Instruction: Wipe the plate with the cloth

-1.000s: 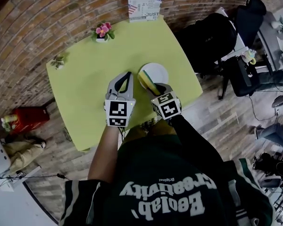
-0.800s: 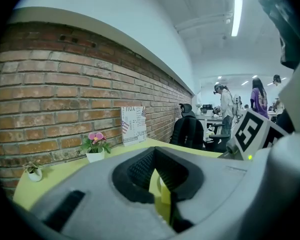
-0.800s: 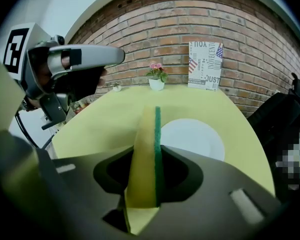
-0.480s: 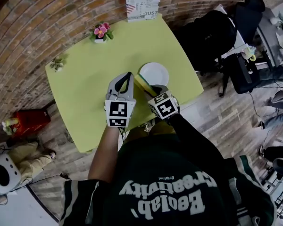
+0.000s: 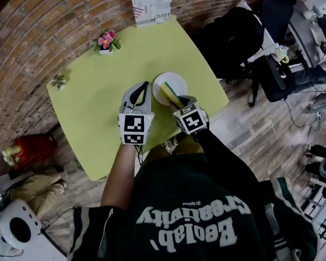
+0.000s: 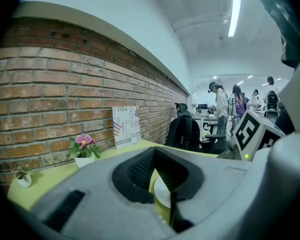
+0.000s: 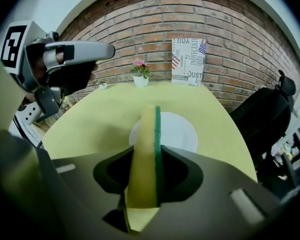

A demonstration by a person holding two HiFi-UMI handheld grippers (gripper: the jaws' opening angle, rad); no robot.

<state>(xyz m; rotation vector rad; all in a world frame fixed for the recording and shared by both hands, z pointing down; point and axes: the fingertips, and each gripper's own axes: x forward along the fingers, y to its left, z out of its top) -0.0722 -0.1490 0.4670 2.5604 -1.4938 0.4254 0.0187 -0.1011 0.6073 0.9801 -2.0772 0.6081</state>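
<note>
Right gripper first: its jaws are clamped on a slab of yellow sponge with a green scouring face, which I take to be the task's cloth. The sponge stands on edge between the jaws, and its free end points out toward the round white plate. From overhead, the right gripper sits at the plate's near rim, and the sponge reaches in over the near part of the plate. I can't tell from either view whether the sponge's edge is actually pressing on the china.

Left gripper is just beside the plate on its left, above the lime-green tabletop. In its own view the jaws are tip to tip with nothing between them; I only see the plate and sponge through the oval gap behind the tips.

Beyond the plate, by the brick wall, stand a small white pot of pink flowers and a printed card, both well apart from the work.

My read is that we're at the start of the wiping step: pad in hand, over the dish, no stroke I can confirm. The next move calls for lowering the sponge until a broad face meets the plate, then sweeping across it with light pressure. A plate this light may skate on the smooth top, so the left gripper could steady its rim.
</note>
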